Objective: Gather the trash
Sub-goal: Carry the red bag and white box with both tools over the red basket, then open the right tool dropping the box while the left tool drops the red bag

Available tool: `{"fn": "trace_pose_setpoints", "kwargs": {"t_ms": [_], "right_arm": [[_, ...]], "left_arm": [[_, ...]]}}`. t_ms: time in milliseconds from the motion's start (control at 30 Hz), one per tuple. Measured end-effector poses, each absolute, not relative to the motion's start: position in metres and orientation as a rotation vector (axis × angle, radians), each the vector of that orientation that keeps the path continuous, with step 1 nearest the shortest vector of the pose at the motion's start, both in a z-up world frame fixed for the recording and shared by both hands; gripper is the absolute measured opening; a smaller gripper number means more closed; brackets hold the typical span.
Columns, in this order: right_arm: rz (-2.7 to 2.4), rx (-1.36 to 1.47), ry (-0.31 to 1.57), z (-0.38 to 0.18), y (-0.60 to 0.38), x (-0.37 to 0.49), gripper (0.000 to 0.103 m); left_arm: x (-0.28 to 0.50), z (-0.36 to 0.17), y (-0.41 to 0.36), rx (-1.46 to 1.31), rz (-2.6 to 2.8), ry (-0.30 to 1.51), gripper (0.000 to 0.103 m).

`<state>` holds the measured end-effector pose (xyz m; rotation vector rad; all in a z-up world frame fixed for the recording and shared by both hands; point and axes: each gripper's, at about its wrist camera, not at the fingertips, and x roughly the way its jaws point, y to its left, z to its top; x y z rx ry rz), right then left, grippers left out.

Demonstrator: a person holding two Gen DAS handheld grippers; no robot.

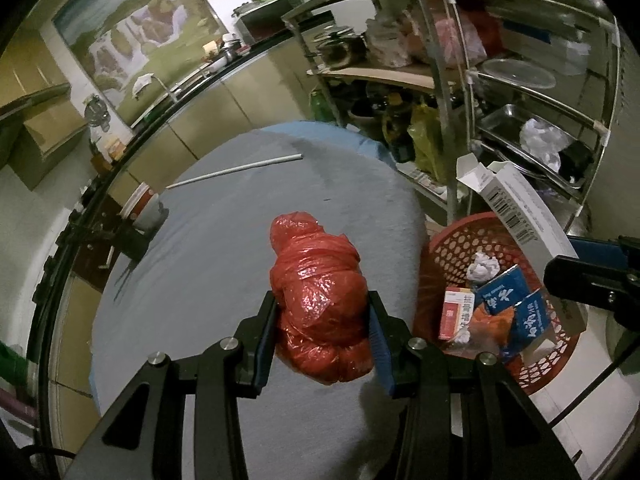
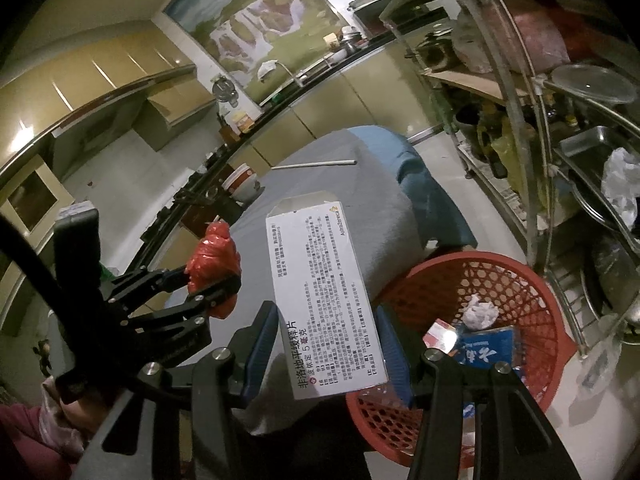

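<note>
My left gripper (image 1: 322,320) is shut on a crumpled red plastic bag (image 1: 320,292) and holds it over the grey cloth-covered table (image 1: 224,240); it also shows in the right wrist view (image 2: 216,276), with the bag (image 2: 214,256) between its fingers. My right gripper (image 2: 326,336) is shut on a white medicine box (image 2: 320,300) with an open flap, held beside the table's right edge, left of the red basket (image 2: 532,280). The box (image 1: 524,216) shows over the basket (image 1: 448,240) in the left wrist view. The basket holds blue packets (image 1: 500,288), a small red-white box (image 1: 456,312) and crumpled paper (image 1: 484,266).
A white stick (image 1: 236,168) and a paper bowl (image 1: 146,208) lie on the table's far side. A metal shelf rack (image 1: 520,100) full of pots, trays and bags stands right of the basket. A kitchen counter (image 1: 160,116) runs along the left.
</note>
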<state>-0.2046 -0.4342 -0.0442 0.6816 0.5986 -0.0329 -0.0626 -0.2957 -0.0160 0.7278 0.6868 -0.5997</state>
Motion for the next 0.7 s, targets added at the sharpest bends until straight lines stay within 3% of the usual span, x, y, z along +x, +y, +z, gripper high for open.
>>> {"fn": "trace_pose_setpoints", "kwargs": {"t_ms": [700], "right_arm": [[-0.176, 0.763, 0.653, -0.08, -0.476, -0.234, 0.054]], "left_arm": [[-0.084, -0.055, -0.342, 0.708, -0.851, 0.809, 0.045]]}}
